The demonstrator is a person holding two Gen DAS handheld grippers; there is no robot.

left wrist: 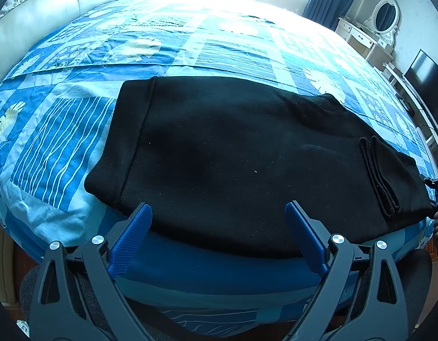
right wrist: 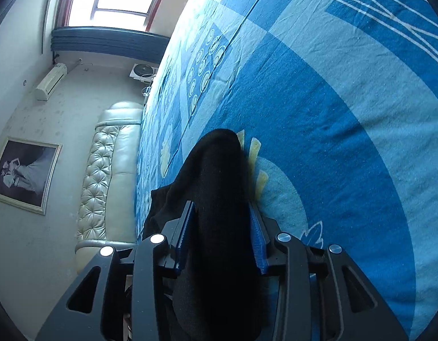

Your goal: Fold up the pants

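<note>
**Black pants pinched on the right, left jaws wide**

Blue-padded fingers of the left gripper (left wrist: 218, 213) stand wide apart with nothing between them, their tips at the near edge of the folded black fleece pants (left wrist: 233, 153). Ahead of those jaws the pants lie flat across the blue patchwork cotton bedsheet (left wrist: 76, 130), hem band to the left. The right gripper (right wrist: 223, 213) is clamped on a thick bunch of the same fabric, which runs forward between its jaws. Beyond stands a cream tufted leather headboard (right wrist: 105, 170)
</note>
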